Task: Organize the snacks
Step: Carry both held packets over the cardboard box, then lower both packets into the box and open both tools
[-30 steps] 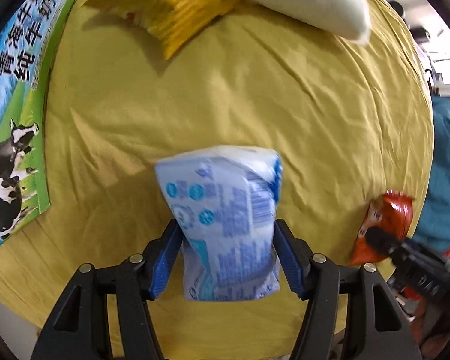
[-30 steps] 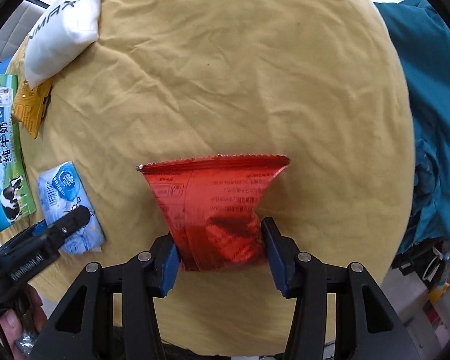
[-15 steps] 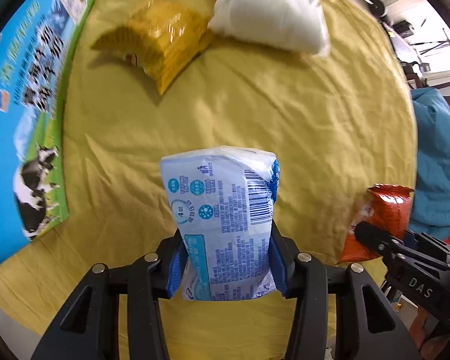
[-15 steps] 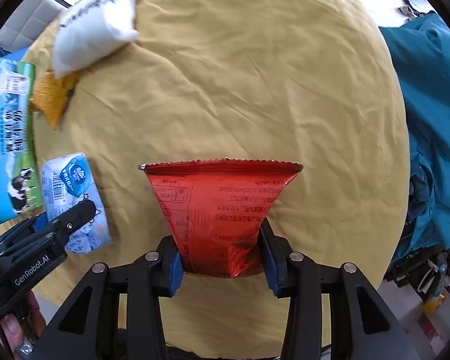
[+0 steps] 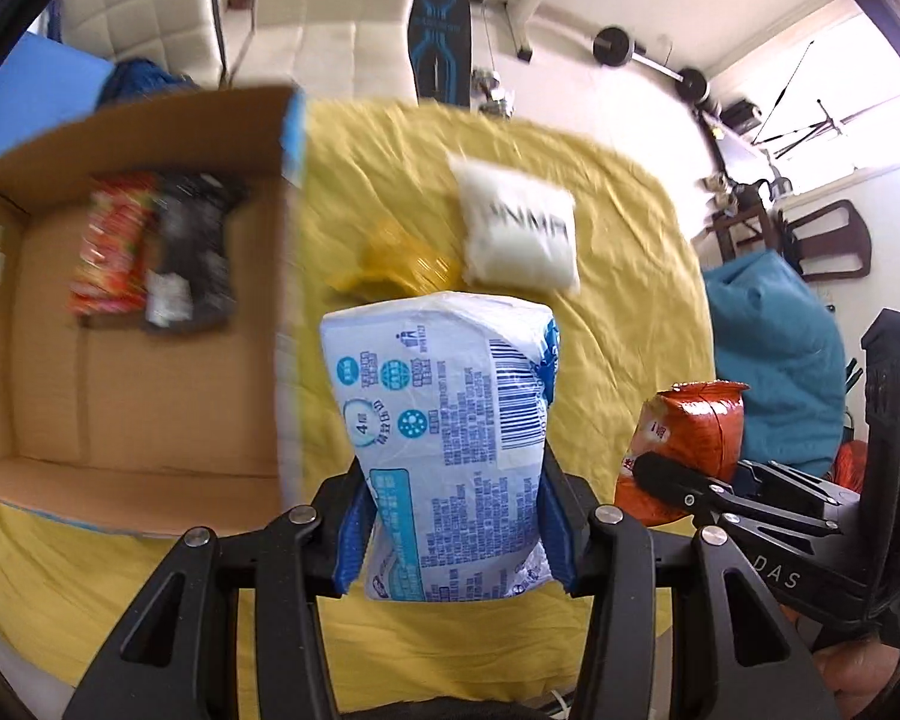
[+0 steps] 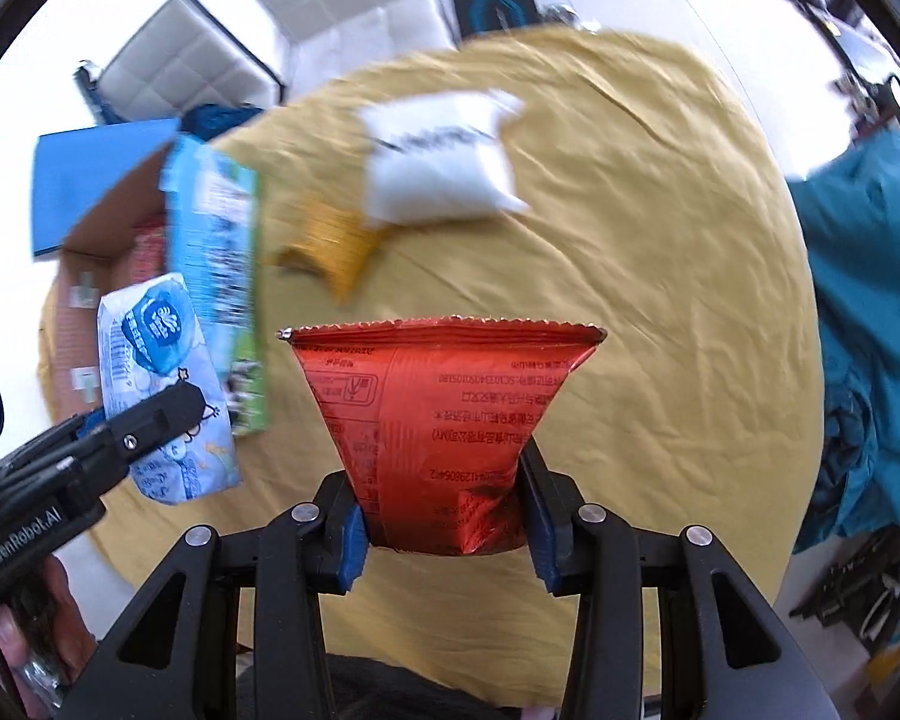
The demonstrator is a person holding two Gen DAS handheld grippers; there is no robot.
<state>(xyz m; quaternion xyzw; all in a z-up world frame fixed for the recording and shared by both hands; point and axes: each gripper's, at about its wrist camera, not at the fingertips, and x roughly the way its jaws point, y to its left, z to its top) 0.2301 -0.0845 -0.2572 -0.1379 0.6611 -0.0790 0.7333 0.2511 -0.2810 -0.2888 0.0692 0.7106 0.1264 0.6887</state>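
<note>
Two grippers, each clamped on one snack and both raised clear of the yellow cloth point(image 6: 660, 252). Left gripper point(image 5: 453, 531): blue pads pressed against the lower sides of a white-and-blue pack point(image 5: 444, 438), held upright, barcode and print facing the camera. Right gripper point(image 6: 444, 519): pads pinched on the narrow lower end of a red bag point(image 6: 444, 414), its crimped top edge flared wide above the jaws. Seen from the left wrist, the red bag hung to the right of the pack, the two apart. On the cloth beyond: a white pouch point(image 5: 519, 237) with a small yellow packet point(image 5: 399, 261) just beside it. At the left, an open cardboard box point(image 5: 132, 408) containing a red packet point(image 5: 114, 246) and a black packet point(image 5: 192, 252) side by side at its far end. Teal fabric point(image 6: 870, 330) lay past the cloth's right edge.
</note>
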